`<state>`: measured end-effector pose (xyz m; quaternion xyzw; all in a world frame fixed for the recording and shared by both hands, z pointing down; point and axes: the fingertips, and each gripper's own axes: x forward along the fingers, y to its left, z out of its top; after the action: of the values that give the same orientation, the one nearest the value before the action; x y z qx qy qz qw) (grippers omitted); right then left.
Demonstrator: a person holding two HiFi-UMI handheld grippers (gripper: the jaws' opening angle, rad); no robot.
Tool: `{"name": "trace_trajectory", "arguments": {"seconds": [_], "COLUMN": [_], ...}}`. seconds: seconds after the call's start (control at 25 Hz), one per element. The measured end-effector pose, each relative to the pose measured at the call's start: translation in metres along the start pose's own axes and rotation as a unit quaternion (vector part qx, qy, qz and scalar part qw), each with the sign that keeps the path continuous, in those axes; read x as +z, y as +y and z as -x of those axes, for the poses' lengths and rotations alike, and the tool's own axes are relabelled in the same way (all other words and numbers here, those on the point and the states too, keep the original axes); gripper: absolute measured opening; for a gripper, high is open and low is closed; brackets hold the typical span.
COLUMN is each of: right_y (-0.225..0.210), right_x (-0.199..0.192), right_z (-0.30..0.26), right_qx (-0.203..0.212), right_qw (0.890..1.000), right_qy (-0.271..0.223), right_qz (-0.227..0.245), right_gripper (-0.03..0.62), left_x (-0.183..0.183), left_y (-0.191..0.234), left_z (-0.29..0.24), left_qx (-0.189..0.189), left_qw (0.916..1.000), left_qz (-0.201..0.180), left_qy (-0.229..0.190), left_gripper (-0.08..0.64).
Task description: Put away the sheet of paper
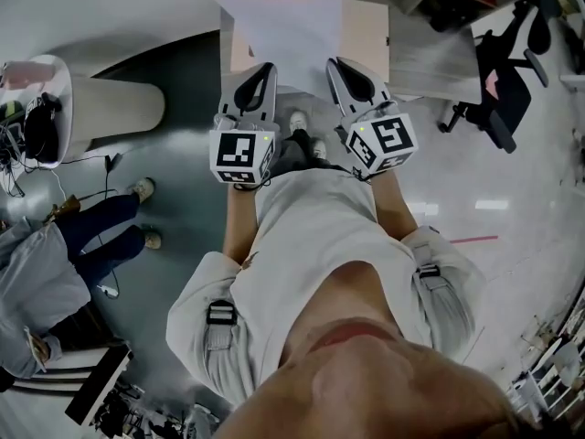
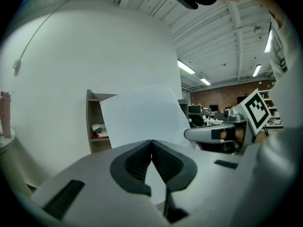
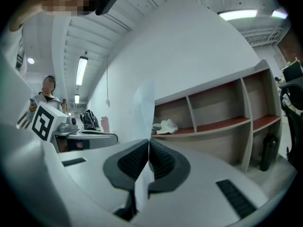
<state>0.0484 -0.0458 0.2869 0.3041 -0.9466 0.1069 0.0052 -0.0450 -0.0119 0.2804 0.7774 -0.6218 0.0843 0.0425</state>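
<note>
A white sheet of paper [image 1: 283, 27] is held up between both grippers in front of a wooden shelf unit [image 1: 367, 37]. My left gripper [image 1: 264, 68] is shut on the sheet's lower left edge. My right gripper [image 1: 337, 64] is shut on its lower right edge. In the left gripper view the paper [image 2: 142, 119] rises broad and flat from the closed jaws [image 2: 151, 143], with the right gripper [image 2: 213, 134] beside it. In the right gripper view the paper [image 3: 144, 103] shows nearly edge-on, pinched between the closed pads [image 3: 149, 144].
The open shelf unit [image 3: 222, 122] holds a crumpled white cloth [image 3: 165, 126] and a dark bottle [image 3: 269, 150]. A seated person [image 1: 55, 273] and a round white table [image 1: 55, 108] are at the left. An office chair [image 1: 507, 71] stands at the right.
</note>
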Motion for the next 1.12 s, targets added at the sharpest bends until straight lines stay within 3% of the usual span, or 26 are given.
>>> {"name": "trace_trajectory", "arguments": {"seconds": [0.56,1.12], "right_y": [-0.041,-0.076], "right_x": [-0.03,-0.096], "right_z": [-0.07,-0.11], "right_qx": [-0.022,-0.064], "right_qw": [0.999,0.991], "right_qy": [0.048,0.112], "right_qz": [-0.003,-0.028], "right_gripper": [0.021,0.021], "left_x": [-0.036,-0.103], "left_y": [0.042,0.069], "left_z": [-0.074,-0.131], "left_qx": [-0.052,-0.094], "left_qw": [0.9985,0.9949], "left_qz": [0.001,0.006], "left_qy": [0.021,0.036], "left_gripper": [0.021,0.021]}}
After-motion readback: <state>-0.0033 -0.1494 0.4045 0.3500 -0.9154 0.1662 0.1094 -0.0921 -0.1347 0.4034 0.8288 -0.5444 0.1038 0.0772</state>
